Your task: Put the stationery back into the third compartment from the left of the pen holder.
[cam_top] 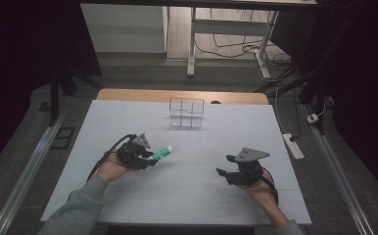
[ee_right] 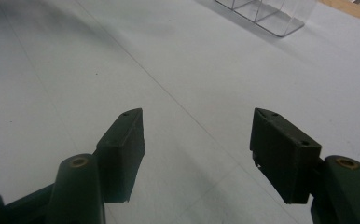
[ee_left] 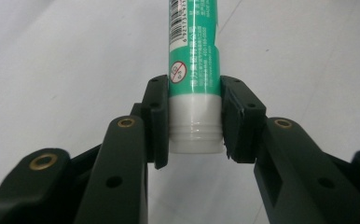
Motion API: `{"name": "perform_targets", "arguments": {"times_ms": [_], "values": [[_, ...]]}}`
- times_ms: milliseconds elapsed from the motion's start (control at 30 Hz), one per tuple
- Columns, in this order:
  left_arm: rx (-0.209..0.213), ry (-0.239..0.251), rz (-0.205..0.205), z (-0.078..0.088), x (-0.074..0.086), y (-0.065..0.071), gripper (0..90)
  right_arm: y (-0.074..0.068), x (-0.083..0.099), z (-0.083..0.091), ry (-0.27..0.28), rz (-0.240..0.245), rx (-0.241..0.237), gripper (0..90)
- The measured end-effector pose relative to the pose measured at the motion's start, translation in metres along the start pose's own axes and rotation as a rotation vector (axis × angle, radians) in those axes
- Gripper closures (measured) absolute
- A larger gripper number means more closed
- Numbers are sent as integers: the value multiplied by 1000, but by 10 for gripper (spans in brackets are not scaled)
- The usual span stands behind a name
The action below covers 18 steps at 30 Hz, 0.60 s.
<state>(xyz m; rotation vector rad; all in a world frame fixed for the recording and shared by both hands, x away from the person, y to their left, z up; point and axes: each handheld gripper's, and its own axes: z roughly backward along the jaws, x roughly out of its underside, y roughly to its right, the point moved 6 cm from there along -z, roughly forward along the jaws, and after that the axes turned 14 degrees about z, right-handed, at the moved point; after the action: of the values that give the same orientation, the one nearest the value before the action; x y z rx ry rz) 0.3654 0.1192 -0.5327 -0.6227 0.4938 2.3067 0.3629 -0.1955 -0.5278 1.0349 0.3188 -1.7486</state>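
Note:
A green and white tube with a white cap end (ee_left: 194, 60) is clamped between the pads of my left gripper (ee_left: 195, 123); the cap end sits between the jaws. From above, the same tube (cam_top: 162, 153) pokes out to the right of my left gripper (cam_top: 153, 157), just over the white table at centre left. At the right of the table, my right gripper (cam_top: 225, 165) points left with its jaws apart. Along its own jaws, the right gripper (ee_right: 197, 133) has nothing but bare tabletop between the fingers.
A clear plastic divided box (cam_top: 186, 112) stands at the back middle of the white table sheet (cam_top: 192, 196), and its corner (ee_right: 266, 14) appears far ahead of the right gripper. A power strip (cam_top: 293, 145) lies off the right edge.

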Motion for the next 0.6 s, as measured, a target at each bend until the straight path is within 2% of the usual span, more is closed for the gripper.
{"name": "perform_targets", "arguments": {"times_ms": [367,600], "values": [[12,0,-42,-8,-15,12,648,-3,-3,0,4,-2,-12,342],[29,-21,-82,-16,-22,20,648,-6,-7,-1,7,6,-18,334]]}}
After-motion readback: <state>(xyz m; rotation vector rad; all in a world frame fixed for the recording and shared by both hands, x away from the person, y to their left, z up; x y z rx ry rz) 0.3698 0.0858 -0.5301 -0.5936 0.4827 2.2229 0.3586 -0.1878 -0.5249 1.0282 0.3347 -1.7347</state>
